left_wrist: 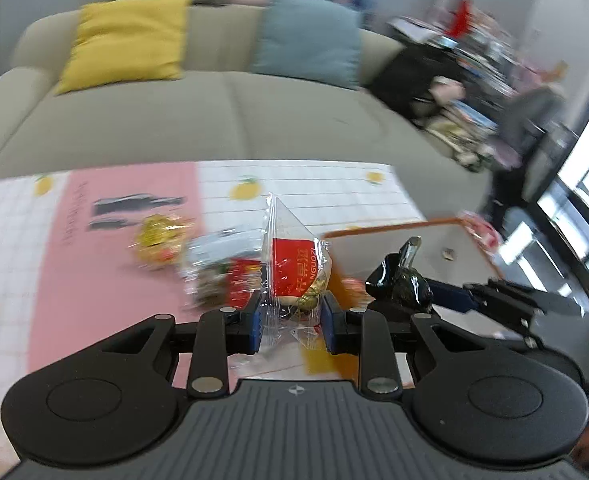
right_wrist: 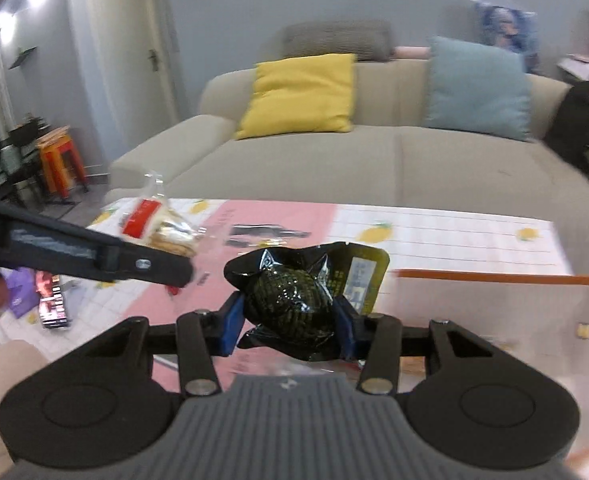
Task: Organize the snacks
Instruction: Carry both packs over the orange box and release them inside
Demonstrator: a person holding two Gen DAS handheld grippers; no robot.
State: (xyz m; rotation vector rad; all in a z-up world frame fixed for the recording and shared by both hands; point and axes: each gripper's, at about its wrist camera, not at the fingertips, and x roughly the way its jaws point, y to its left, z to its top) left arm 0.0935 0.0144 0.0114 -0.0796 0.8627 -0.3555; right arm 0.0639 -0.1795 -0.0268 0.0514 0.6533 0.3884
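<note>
Left claw [left_wrist: 292, 318] clenched on clear-red packet [left_wrist: 294, 268]; right claw [right_wrist: 290, 326] grasping black packet [right_wrist: 294, 300].

clear packet [left_wrist: 290, 264]: glossy plastic | black pouch [right_wrist: 294, 300]: shiny foil | sofa [right_wrist: 374, 168]: matt cloth

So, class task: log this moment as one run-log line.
left tool: shut on clear snack packet | right tool: shut on black snack pack | both above table

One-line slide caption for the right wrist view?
Right gripper clamps a black snack pouch above the tablecloth; left gripper carries a clear red-labelled packet.
</note>
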